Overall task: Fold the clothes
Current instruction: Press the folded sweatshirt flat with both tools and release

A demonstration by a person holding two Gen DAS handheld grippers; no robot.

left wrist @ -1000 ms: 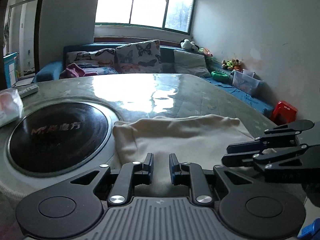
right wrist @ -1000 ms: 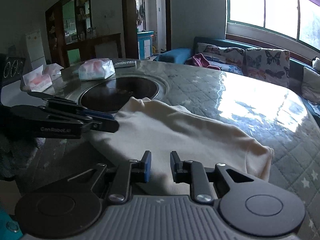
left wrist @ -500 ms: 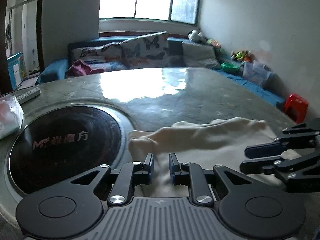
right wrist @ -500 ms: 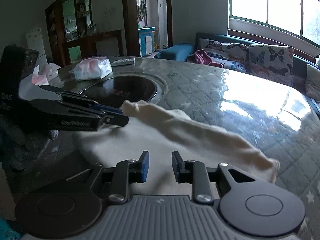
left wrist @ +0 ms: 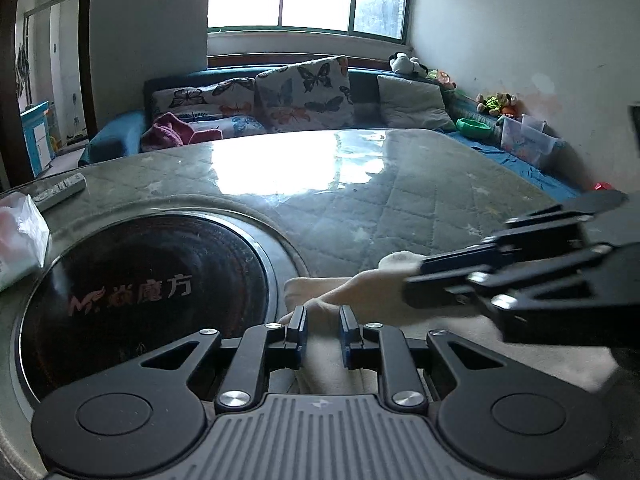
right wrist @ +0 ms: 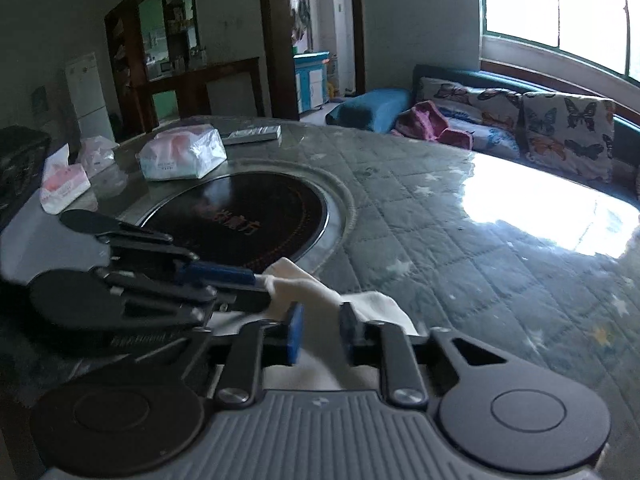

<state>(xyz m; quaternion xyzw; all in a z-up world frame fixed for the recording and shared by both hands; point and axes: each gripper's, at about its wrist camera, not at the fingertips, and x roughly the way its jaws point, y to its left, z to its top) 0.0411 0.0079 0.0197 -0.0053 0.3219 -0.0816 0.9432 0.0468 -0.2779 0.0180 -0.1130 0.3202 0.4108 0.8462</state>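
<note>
Black round cooktop (left wrist: 140,300) at left, set into the quilted table (left wrist: 420,200). Left gripper (left wrist: 322,330) at the cooktop's rim, fingers narrow, pinching a fold of the cream garment (left wrist: 360,288). Garment bunched at the near table edge, between both grippers. Right gripper (right wrist: 320,332) just beside it, fingers narrow, cloth gripped between them too.
</note>
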